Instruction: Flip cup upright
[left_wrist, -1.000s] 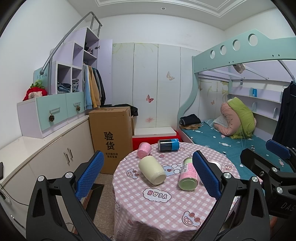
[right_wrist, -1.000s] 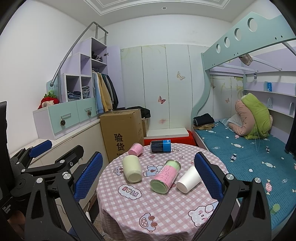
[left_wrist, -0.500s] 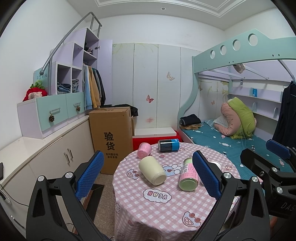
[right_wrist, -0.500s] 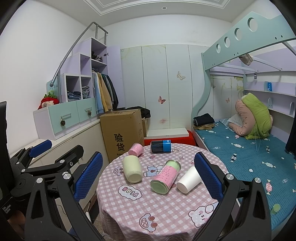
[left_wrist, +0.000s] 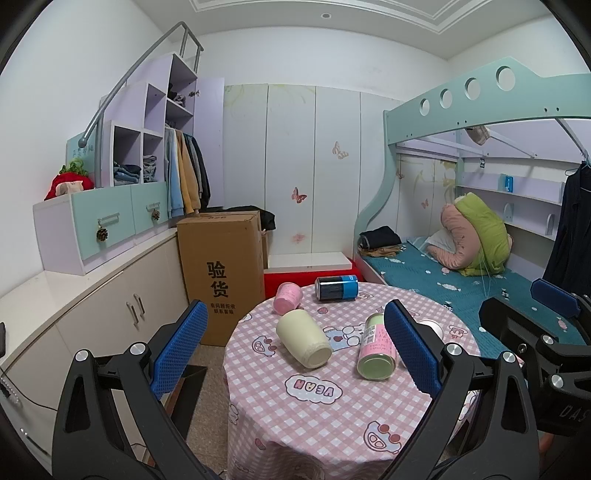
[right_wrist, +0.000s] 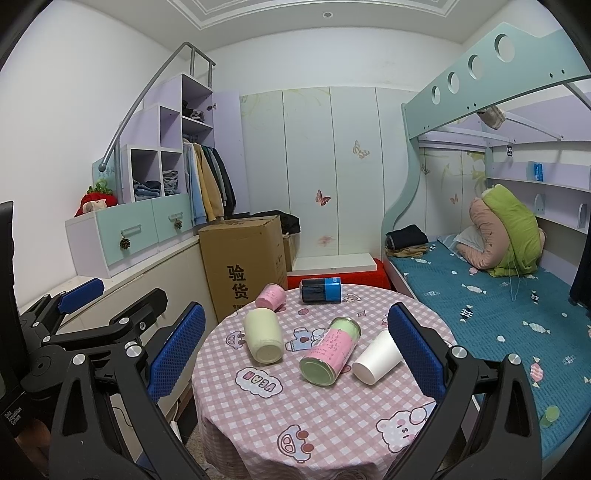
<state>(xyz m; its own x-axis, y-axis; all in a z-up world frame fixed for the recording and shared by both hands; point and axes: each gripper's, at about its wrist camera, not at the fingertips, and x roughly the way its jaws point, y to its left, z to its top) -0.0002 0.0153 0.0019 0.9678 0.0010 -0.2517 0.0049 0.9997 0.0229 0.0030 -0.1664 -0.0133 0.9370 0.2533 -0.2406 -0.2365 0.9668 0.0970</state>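
Several cups lie on their sides on a round table with a pink checked cloth (left_wrist: 317, 417) (right_wrist: 295, 402): a cream cup (left_wrist: 303, 343) (right_wrist: 263, 335), a pink-and-green cup (left_wrist: 376, 347) (right_wrist: 330, 350), a white paper cup (right_wrist: 376, 357), mostly hidden in the left wrist view (left_wrist: 430, 325), a small pink cup (left_wrist: 288, 297) (right_wrist: 271, 296) and a dark blue can (left_wrist: 336, 288) (right_wrist: 320, 290). My left gripper (left_wrist: 291, 350) and my right gripper (right_wrist: 295, 350) are both open and empty, held above the table's near side, apart from all cups.
A tall cardboard box (left_wrist: 221, 280) stands left of the table beside low white cabinets (left_wrist: 92, 317). A bunk bed with a teal mattress (right_wrist: 498, 306) runs along the right. A red-and-white low bench (left_wrist: 308, 267) sits behind the table.
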